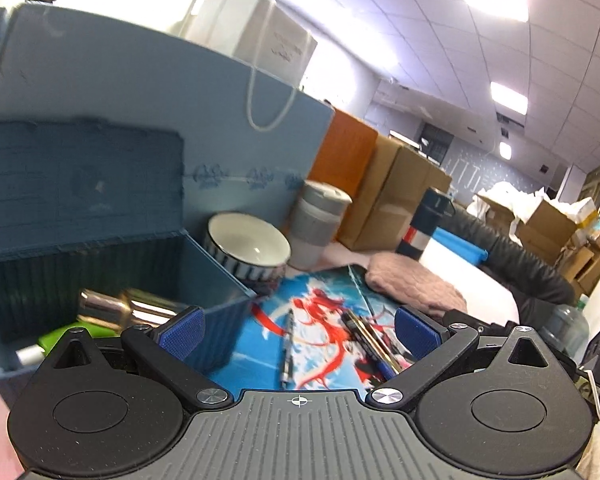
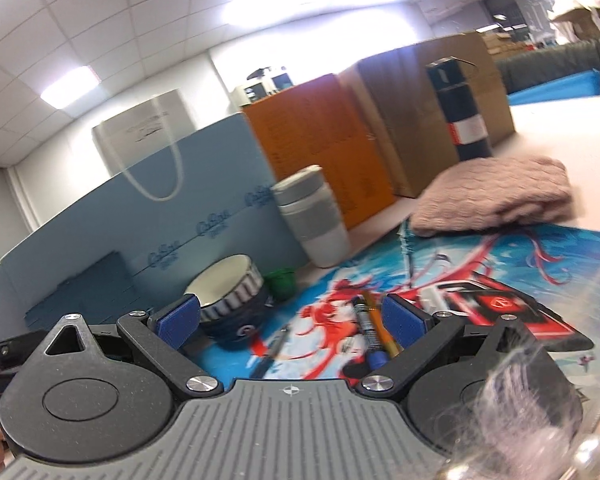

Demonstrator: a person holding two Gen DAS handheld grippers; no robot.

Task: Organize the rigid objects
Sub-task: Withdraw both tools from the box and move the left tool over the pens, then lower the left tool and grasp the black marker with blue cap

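The left gripper (image 1: 298, 330) is hovering with its blue pads wide apart and nothing between them, just above the near part of a colourful mat (image 1: 324, 312) showing a red figure on blue. On this mat a silver pen (image 1: 287, 350) is lying, and to its right a small bundle of pens (image 1: 366, 340) in black, yellow and blue. At the left an open blue box (image 1: 100, 264) is standing with its lid up; inside it a shiny copper-coloured object (image 1: 116, 308) and a green thing (image 1: 76, 334) are lying. Behind the box a white bowl with a striped rim (image 1: 248, 246) is sitting, and farther a grey and white cup (image 1: 320, 220). The right gripper (image 2: 290, 322) is also released, its jaws spread wide and empty, over the same pens (image 2: 370, 328). The blue board (image 2: 180, 200) at the far side is carrying a repeated printed logo (too blurred to read). A white paper bag (image 2: 148, 128) is hanging over it. A pink knitted cloth (image 2: 496, 196) is resting on the far edge of the mat, and a dark bottle with a red and white label (image 2: 460, 112) is standing behind it.
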